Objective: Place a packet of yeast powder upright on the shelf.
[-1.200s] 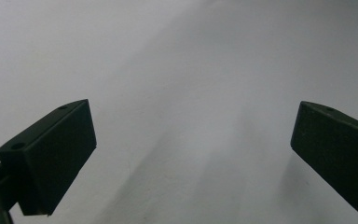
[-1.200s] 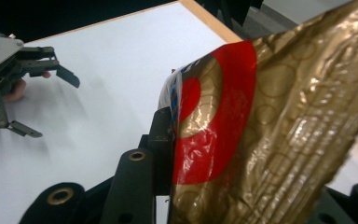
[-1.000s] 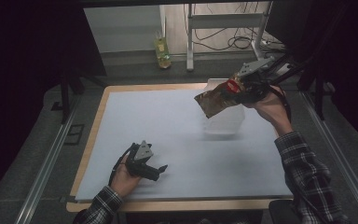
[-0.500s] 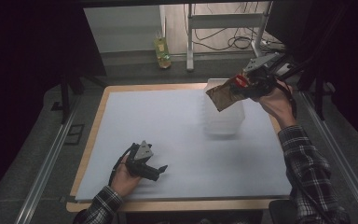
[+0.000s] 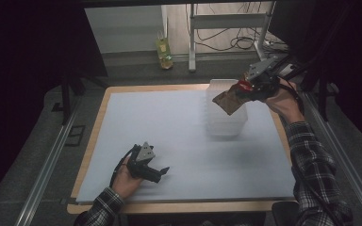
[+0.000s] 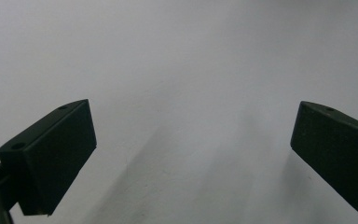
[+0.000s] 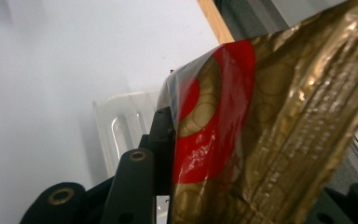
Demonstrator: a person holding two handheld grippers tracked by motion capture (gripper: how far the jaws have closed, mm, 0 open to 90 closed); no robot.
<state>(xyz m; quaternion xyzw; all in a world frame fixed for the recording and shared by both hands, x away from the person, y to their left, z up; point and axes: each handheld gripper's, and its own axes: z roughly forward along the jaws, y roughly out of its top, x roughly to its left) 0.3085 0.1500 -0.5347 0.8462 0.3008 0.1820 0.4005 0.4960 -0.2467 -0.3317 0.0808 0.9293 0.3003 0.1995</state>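
snack packet (image 5: pixel 228 99) in right gripper (image 5: pixel 248 89)

A clear plastic container (image 5: pixel 225 115) near the white mat's (image 5: pixel 179 127) far right corner is the only obstacle.

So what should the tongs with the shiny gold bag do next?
Probably lower it a little and let go. The right tongs hold the crinkly gold and red foil bag above the clear ribbed plastic tub, so it looks ready to drop in.
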